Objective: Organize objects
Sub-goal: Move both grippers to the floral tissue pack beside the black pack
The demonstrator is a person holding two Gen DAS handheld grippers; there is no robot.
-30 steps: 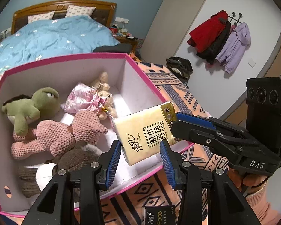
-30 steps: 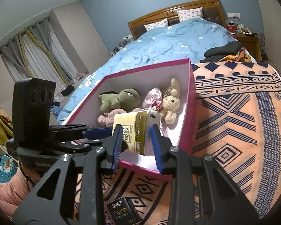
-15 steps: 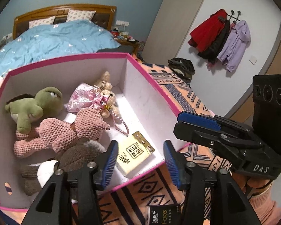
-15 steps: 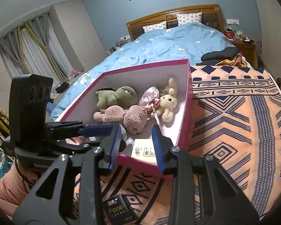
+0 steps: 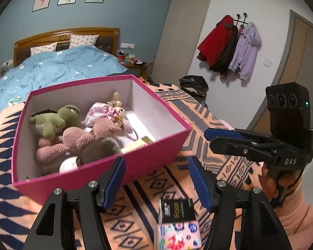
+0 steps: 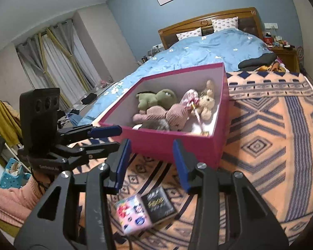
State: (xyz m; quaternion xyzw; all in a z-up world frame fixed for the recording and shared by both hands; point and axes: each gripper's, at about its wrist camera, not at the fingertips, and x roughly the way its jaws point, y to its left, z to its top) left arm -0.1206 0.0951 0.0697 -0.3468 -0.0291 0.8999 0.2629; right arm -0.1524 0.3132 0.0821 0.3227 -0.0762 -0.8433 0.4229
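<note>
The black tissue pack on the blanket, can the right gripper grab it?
Probably yes. The black tissue pack lies uncovered on the blanket, just below the open, empty right hand-held gripper. Only the pink pack touches it on one side.

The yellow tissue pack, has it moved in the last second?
Yes. The yellow tissue pack dropped from above the pink box's near rim to its floor, beside the plush toys.
</note>
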